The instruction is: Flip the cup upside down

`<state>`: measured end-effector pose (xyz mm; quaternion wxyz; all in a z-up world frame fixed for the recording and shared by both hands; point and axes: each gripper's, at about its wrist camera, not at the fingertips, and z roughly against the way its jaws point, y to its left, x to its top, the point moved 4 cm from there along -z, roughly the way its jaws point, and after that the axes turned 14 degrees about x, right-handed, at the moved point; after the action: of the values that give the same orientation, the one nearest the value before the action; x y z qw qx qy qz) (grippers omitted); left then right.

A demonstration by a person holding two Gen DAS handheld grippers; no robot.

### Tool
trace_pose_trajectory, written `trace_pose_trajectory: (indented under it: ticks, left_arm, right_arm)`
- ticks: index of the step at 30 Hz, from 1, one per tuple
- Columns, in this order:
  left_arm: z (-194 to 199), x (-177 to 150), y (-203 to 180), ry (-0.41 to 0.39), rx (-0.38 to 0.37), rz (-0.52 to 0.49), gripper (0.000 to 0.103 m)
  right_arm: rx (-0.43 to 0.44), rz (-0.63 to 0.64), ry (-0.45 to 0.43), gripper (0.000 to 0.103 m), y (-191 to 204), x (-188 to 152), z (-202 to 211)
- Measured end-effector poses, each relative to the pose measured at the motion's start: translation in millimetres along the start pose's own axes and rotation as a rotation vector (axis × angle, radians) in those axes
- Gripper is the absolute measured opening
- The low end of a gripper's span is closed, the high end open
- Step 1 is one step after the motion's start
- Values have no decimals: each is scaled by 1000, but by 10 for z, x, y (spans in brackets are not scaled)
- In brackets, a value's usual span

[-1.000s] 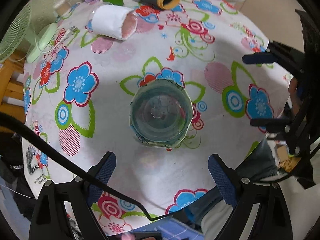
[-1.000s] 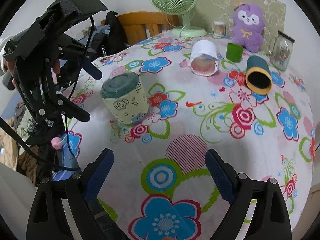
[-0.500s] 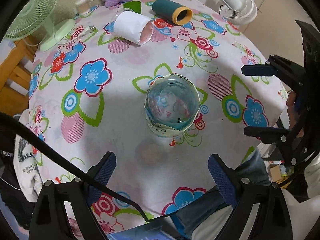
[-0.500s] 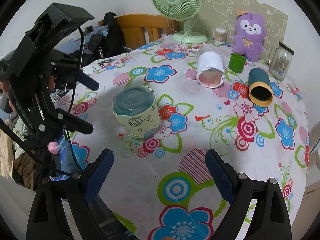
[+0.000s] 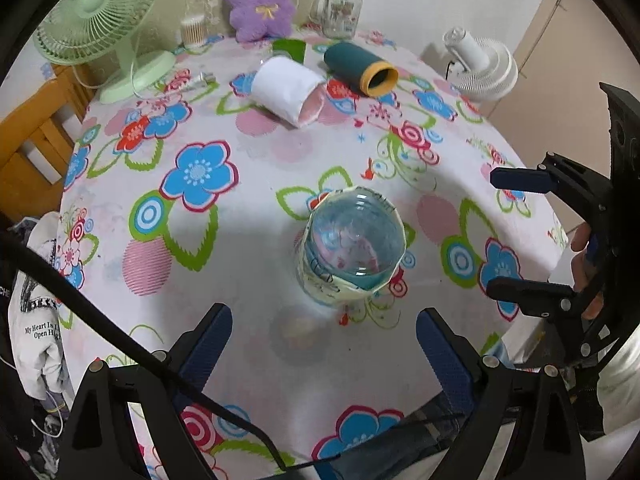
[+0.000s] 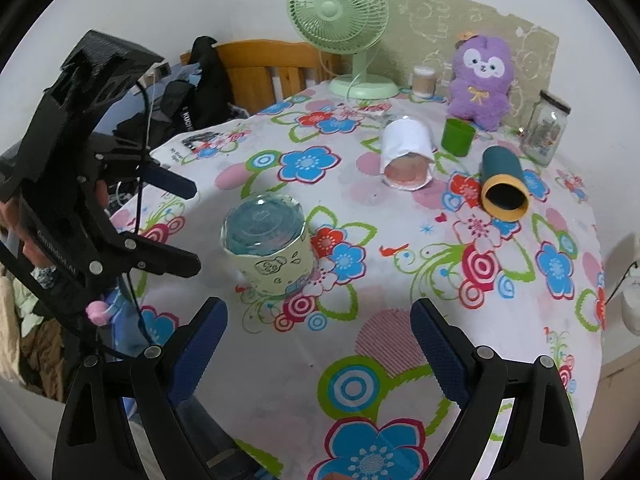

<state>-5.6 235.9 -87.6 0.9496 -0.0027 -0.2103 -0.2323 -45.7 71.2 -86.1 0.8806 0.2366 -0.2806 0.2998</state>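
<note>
Cup [image 5: 352, 246] stands on the flowered tablecloth [image 5: 224, 264] near the table's front edge, and we see it resting with its clear base up, a pale paper sleeve with small drawings wrapped round its side. From our right wrist view the same cup [image 6: 267, 245] sits left of centre, its rim down on the cloth.

We hold our left gripper [image 5: 324, 350] above and a little back from the cup, its two blue-padded fingers [image 5: 206, 346] spread wide with nothing between them. Our right gripper [image 6: 318, 344] is likewise spread and empty, hovering over the cloth to the right of the cup and apart from it. Each gripper shows in the other's view, off to the side of the cup.

Farther back on the table, a white cup [image 5: 286, 94] lies on its side, and a dark teal cup [image 5: 358, 68] with a yellow rim lies on its side next to it. Behind them we see a small green cup [image 6: 458, 136], a purple plush toy [image 6: 482, 80], a glass jar [image 6: 546, 128] and a green desk fan [image 6: 340, 20].
</note>
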Motion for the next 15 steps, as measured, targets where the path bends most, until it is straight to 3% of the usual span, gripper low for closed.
trace_pose_trajectory:
  ticks: [7, 15]
  left_arm:
    - [126, -30, 15, -123, 23, 69, 95]
    - [121, -27, 65, -189, 28, 143, 95]
  right_arm:
    - [-72, -36, -50, 94, -5, 51, 64]
    - [-135, -82, -112, 94, -9, 90, 210]
